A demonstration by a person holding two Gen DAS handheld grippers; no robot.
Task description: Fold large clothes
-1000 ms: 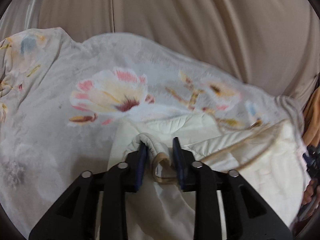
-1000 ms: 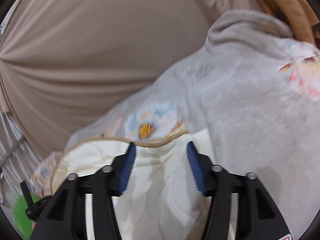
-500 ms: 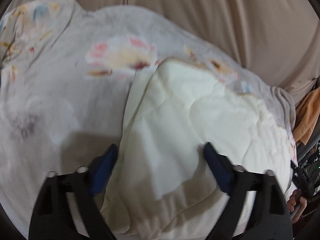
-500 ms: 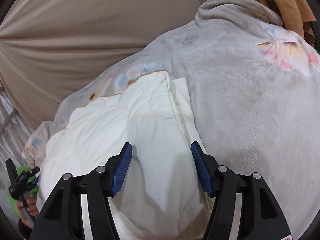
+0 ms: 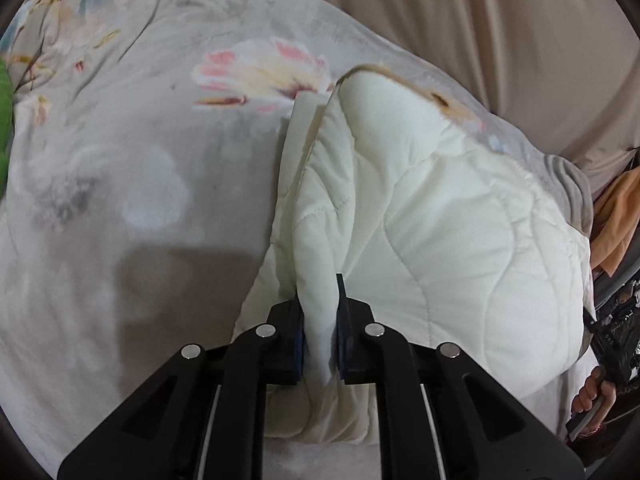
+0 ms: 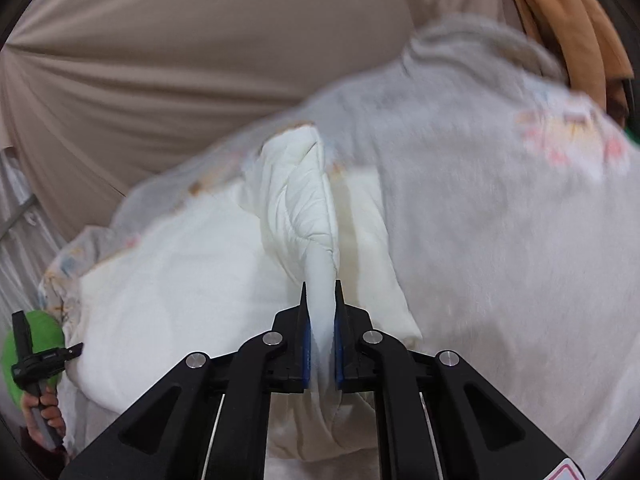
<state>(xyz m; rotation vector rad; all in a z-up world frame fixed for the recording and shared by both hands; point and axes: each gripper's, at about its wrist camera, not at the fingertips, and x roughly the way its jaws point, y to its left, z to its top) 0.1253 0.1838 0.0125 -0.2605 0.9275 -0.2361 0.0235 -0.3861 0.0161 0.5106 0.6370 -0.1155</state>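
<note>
Now both tongs are pinching the cream quilt [image 5: 440, 220]: the left gripper [image 5: 319, 320] and right gripper [image 6: 320, 320] are each clamping a raised ridge, folded bulk lying ahead on the floral blanket [image 5: 120, 160].

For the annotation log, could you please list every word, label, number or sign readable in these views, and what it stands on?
No text can be read in either view.
Right gripper: a red-edged sticker corner on its body at the lower right, cut off, nothing legible.
Cream quilted garment, floral grey blanket, left gripper: no labels or print showing.
</note>
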